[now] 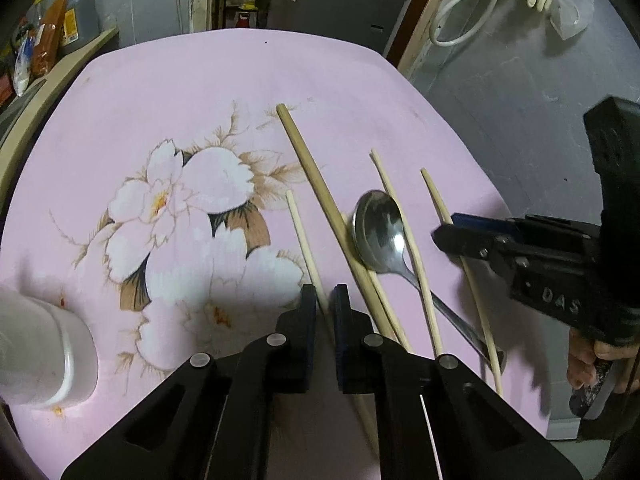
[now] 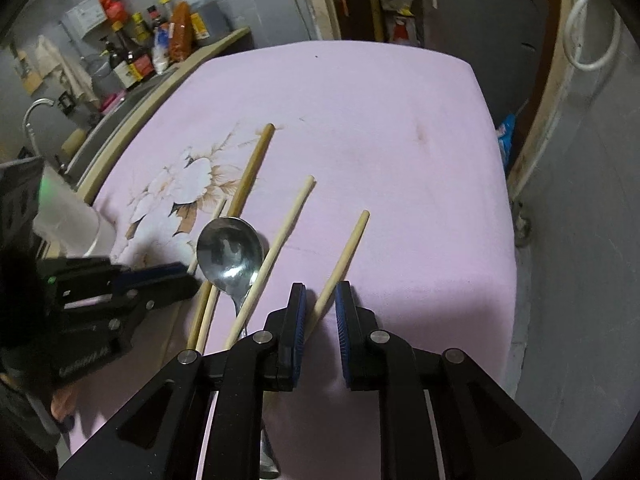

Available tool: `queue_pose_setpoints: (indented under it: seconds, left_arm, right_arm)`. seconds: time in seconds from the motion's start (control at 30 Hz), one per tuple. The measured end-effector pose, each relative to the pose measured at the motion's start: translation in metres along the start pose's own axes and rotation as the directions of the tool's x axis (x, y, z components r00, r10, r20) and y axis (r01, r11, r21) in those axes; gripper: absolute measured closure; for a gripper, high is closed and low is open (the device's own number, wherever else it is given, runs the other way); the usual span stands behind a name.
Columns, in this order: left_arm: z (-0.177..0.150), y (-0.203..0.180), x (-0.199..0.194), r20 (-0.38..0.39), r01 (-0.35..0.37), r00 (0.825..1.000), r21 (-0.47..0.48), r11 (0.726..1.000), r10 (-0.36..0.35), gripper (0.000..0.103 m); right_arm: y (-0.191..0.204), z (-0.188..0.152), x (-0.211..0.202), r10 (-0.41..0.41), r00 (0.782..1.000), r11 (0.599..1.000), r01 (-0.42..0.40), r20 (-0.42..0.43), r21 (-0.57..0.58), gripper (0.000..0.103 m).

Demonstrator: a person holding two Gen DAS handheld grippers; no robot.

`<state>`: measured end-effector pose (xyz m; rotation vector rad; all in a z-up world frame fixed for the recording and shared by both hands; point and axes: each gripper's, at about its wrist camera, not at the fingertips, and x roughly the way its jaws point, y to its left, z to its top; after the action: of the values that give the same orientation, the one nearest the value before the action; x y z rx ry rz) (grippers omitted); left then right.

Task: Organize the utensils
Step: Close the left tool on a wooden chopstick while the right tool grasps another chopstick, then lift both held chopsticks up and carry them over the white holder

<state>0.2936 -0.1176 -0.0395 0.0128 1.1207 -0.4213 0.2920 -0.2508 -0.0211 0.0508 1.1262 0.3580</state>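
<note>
A metal spoon (image 1: 378,232) (image 2: 231,250) lies on the pink flowered cloth (image 1: 200,92) (image 2: 360,120) among several wooden chopsticks. My left gripper (image 1: 323,294) straddles a thin chopstick (image 1: 302,236), its jaws narrowly apart, not clamped. A thicker chopstick (image 1: 316,184) (image 2: 252,172) lies beside it. My right gripper (image 2: 321,294) is open around the rightmost chopstick (image 2: 346,252) (image 1: 438,200); in the left wrist view the right gripper (image 1: 444,236) sits over that stick. Another chopstick (image 2: 286,224) (image 1: 394,196) lies next to the spoon. The left gripper also shows in the right wrist view (image 2: 176,276).
A white cup (image 1: 52,348) (image 2: 76,220) stands at the cloth's left. A counter with bottles (image 2: 160,40) and a sink tap (image 2: 36,108) lie beyond the left edge. The table's right edge (image 2: 508,240) drops to a grey floor.
</note>
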Motion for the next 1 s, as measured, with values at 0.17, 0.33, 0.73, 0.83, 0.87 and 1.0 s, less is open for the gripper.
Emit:
queue_pose_setpoints:
  seconds: [0.17,0.33,0.73,0.83,0.87,1.0]
  left_arm:
    - [-0.012,0.006,-0.009,0.016,0.024,1.0,-0.032,0.999,-0.023,0.101]
    - [-0.03,0.007,-0.029,0.064,0.082,0.995,-0.034,0.996,-0.079,0.101]
    - [-0.084,0.006,-0.116,0.454,0.082,0.888,0.006,0.997,-0.075,0.101]
    - [-0.092,0.009,-0.144,0.572,0.05,0.819,0.003,0.999,-0.043,0.101]
    - [-0.092,0.007,-0.149,0.602,0.039,0.798,0.001,0.999,-0.031,0.101]
    - [-0.096,0.015,-0.18,0.719,0.019,0.695,-0.025,0.999,0.005,0.101]
  right_arm:
    - [0.0,-0.003,-0.002,-0.009,1.0,0.999,0.01,-0.017,0.05,0.093]
    - [-0.002,-0.019,-0.016,0.045,0.999,0.993,-0.048,0.027,0.106,0.1]
    - [0.045,-0.077,-0.077,0.201,0.869,0.977,-0.214,0.453,-0.023,0.1]
    - [0.062,-0.086,-0.093,0.194,0.779,0.98,-0.187,0.596,-0.076,0.1]
    - [0.07,-0.088,-0.098,0.191,0.749,0.981,-0.173,0.635,-0.091,0.1]
    - [0.092,-0.085,-0.111,0.21,0.656,0.977,-0.161,0.725,-0.138,0.1]
